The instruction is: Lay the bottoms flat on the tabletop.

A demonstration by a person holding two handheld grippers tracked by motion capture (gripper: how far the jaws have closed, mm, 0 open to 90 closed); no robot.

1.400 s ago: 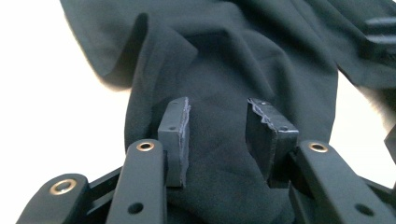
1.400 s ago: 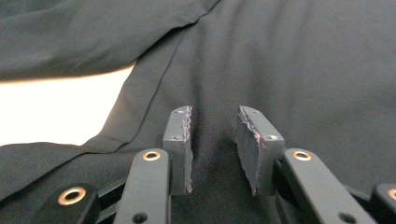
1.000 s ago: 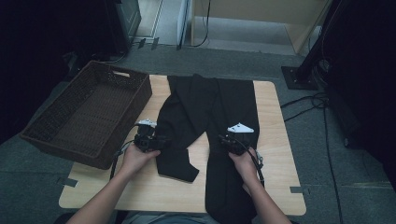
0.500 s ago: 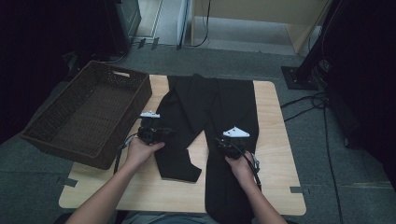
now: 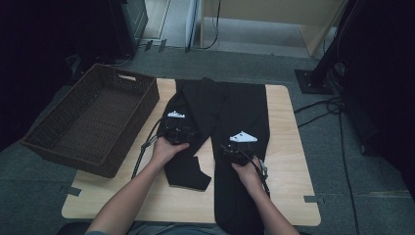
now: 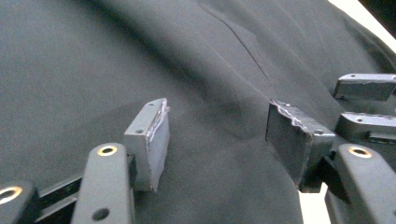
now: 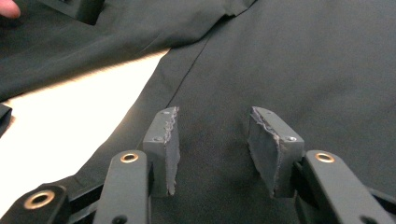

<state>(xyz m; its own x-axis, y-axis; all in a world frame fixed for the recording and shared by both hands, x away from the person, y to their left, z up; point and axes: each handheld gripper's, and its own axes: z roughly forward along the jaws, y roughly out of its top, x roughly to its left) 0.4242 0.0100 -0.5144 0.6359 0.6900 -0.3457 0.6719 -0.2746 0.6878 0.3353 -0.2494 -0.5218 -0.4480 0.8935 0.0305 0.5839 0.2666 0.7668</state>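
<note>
Black trousers (image 5: 235, 105) lie flat on the wooden table (image 5: 286, 161), waist at the far edge. One leg ends near the middle, and the other hangs over the near edge. My left gripper (image 5: 182, 128) rests on the left leg. Its jaws have just been opening and stand open (image 6: 219, 135), pads on smooth cloth with no fold between them. My right gripper (image 5: 235, 147) sits low on the right leg near its inner edge. It too has just been opening and is open (image 7: 217, 140), with only flat fabric under it. The right gripper's jaws show at the left gripper view's right edge.
A dark woven basket (image 5: 88, 122) stands at the table's left edge, partly off it. Bare wood (image 7: 56, 126) shows between the two trouser legs. A stand's base (image 5: 313, 81) and cables (image 5: 337, 107) lie on the floor at the right.
My left hand has slid to the right and a little farther away over the left trouser leg. The right hand has stayed where it was.
</note>
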